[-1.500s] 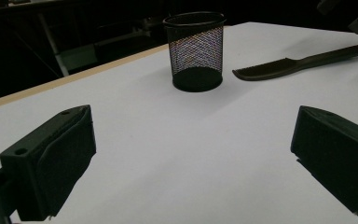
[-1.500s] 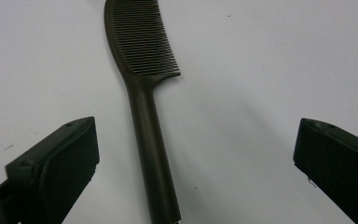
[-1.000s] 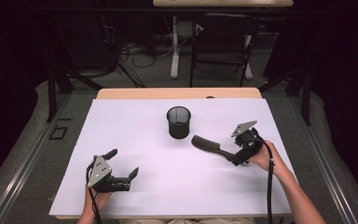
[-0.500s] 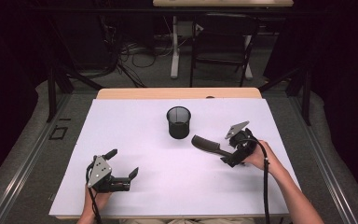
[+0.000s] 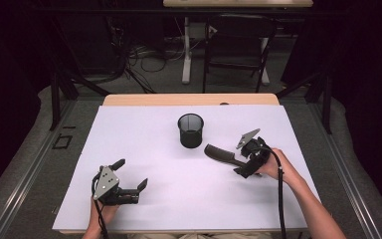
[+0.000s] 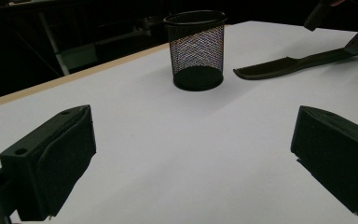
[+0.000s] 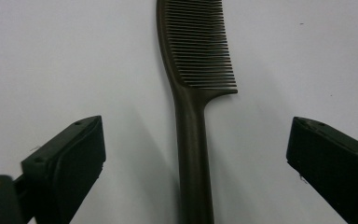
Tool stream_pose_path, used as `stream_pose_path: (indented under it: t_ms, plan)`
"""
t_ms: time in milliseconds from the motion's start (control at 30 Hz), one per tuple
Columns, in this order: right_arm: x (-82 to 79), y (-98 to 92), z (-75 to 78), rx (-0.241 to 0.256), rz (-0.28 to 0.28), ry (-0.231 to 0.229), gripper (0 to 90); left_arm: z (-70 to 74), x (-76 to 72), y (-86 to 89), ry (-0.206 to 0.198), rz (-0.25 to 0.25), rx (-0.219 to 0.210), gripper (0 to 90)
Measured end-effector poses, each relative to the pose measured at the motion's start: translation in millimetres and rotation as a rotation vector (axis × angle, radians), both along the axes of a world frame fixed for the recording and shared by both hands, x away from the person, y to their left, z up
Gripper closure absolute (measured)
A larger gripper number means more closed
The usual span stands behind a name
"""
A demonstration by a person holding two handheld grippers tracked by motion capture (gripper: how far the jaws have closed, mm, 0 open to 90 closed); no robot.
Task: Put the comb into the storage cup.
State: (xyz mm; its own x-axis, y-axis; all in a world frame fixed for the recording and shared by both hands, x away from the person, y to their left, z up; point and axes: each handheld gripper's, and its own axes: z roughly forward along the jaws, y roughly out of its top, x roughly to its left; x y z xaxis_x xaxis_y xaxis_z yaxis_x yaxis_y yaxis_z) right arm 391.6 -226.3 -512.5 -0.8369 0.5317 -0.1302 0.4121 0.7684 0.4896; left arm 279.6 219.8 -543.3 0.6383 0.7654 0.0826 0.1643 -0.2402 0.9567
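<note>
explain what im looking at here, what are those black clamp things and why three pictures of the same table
Those are hand-held tools, not a robot: a person sits at the table and holds a two-fingered gripper in each hand. The high view looks down from above the person. The left gripper rests near the front edge, its fingers wide apart and holding nothing. The right gripper is at the handle of a dark comb that lies flat on the white surface. The other two pictures come from small cameras riding on the grippers. In the right gripper view the comb handle runs between the open fingers, which do not touch it. The left gripper view looks across at a black mesh cup standing upright, with the comb beside it.
</note>
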Motion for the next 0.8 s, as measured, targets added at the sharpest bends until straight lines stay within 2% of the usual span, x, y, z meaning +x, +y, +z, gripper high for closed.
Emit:
stream_pose_path:
  t_ms: [233,400,500,533,633,800]
  plan:
    - [3.7,4.2,1.9,-0.039,0.013,0.014,17.2,0.3,-0.5,0.8,-0.002,0.004,-0.001,0.0]
    - [6.6,9.7,1.2,-0.093,0.041,0.022,32.0,0.5,-0.5,0.7,-0.004,0.001,0.003,0.0]
    - [9.7,12.5,-0.9,-0.118,0.054,0.05,41.2,0.4,-0.4,0.9,-0.003,0.003,0.0,0.0]
    - [11.5,12.9,-0.9,-0.128,0.067,0.047,44.4,0.3,-0.5,0.9,-0.002,0.003,-0.001,0.0]
    - [14.0,15.9,-0.9,-0.134,0.077,0.072,53.3,0.5,-0.4,0.9,-0.005,0.002,0.003,0.0]
    - [17.3,22.9,-1.7,-0.186,0.105,0.111,61.3,0.4,-0.5,0.9,-0.003,0.003,-0.002,0.0]
